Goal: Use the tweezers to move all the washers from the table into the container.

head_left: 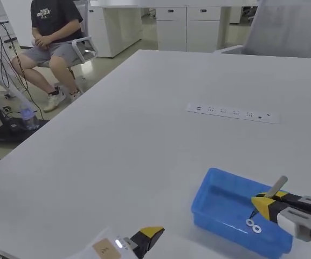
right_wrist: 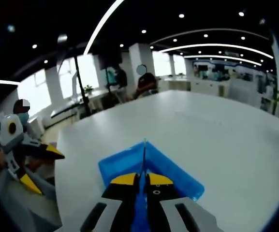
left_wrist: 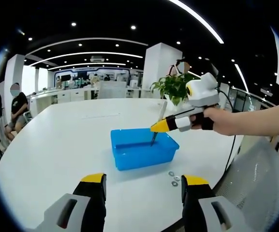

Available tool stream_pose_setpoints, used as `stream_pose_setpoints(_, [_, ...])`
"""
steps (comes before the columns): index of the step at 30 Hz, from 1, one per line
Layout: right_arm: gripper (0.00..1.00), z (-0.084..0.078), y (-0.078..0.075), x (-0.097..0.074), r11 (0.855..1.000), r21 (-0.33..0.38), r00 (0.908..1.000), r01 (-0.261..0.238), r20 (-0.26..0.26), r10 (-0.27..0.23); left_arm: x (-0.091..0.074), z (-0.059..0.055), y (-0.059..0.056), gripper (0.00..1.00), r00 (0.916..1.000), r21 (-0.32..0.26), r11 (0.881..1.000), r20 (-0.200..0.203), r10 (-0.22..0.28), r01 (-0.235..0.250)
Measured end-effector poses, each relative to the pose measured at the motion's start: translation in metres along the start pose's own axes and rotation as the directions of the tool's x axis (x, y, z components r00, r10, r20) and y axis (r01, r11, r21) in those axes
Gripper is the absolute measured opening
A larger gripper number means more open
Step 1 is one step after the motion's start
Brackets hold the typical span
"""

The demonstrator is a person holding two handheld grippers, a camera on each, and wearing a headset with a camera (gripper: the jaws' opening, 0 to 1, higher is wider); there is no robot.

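While my right gripper (right_wrist: 141,180) hangs over the blue rectangular plastic container (head_left: 220,199), its jaws are clenched on the thin metal tweezers (right_wrist: 144,153), whose tip points down into the container. In the head view I see two small silver ring washers (head_left: 253,225) against the container's blue inside, just beneath that tip. A small cluster of loose washers (left_wrist: 174,179) lies on the white table (head_left: 144,135) just beside the container's near corner, on the side facing my left gripper (left_wrist: 144,180). That gripper sits near the container but apart from it, jaws released wide with nothing between them. A white power strip (head_left: 232,113) lies on the table well beyond the container.
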State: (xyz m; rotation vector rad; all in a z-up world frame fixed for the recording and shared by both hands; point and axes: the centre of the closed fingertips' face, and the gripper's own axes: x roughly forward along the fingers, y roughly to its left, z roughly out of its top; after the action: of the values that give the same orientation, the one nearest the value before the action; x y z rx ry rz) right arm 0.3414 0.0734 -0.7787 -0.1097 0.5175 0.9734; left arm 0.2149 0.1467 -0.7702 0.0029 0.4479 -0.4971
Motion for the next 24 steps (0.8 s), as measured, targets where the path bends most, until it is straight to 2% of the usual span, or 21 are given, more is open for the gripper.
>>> stream_pose_setpoints(24, [0.04,0.016,0.024,-0.022,0.995,-0.089,0.9984,-0.051,0.02,0.053,0.0,-0.002,0.0,0.62,1.0,0.001,1.0,-0.007,-0.004,0.004])
